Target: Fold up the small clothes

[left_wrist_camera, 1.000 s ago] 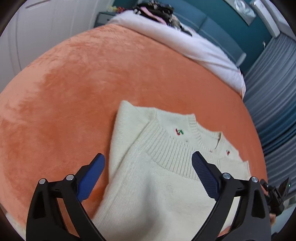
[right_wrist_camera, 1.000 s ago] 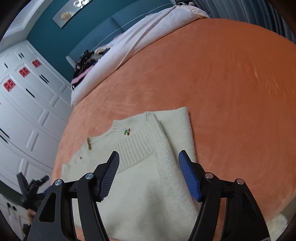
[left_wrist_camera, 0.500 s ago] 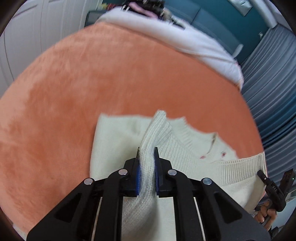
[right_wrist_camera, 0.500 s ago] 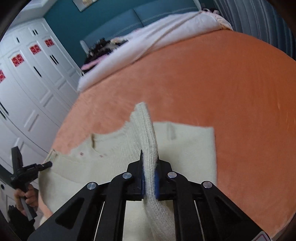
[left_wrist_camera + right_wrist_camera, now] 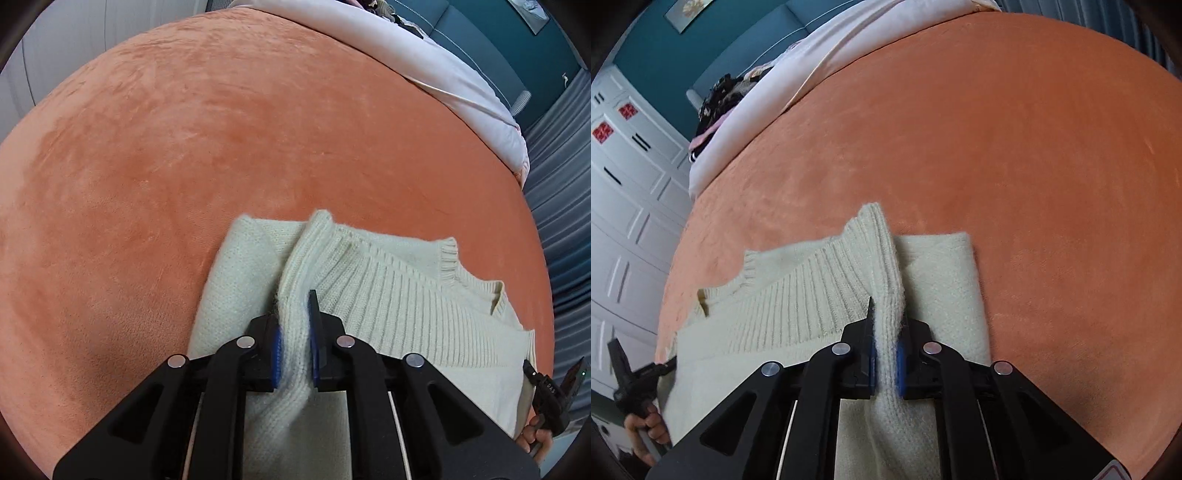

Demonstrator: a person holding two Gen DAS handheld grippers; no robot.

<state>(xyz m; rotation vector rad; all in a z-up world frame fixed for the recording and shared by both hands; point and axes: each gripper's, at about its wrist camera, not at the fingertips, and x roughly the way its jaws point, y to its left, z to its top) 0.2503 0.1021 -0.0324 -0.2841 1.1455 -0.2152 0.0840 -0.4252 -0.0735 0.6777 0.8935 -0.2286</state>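
Note:
A small cream knit sweater (image 5: 388,295) (image 5: 798,295) lies on an orange plush blanket (image 5: 221,147) (image 5: 1034,147). My left gripper (image 5: 293,317) is shut on the sweater's ribbed hem near its left corner, and a ridge of knit stands up between the blue pads. At the hem's right corner my right gripper (image 5: 886,321) is shut on the same ribbed band. The hem is pulled up over the folded body, so the neckline and its embroidery are mostly hidden. Each gripper shows at the other view's edge, held by a hand (image 5: 535,439) (image 5: 646,424).
A white-pink quilt (image 5: 443,62) (image 5: 798,74) lies across the far side of the bed, with a heap of dark clothes (image 5: 720,96) on it. White wardrobe doors (image 5: 624,184) stand to the left, grey curtains (image 5: 561,192) to the right.
Both grippers went from wide open over the sweater to shut on its ribbed hem. They have since carried the hem forward over the body, covering the neckline and cherry embroidery.

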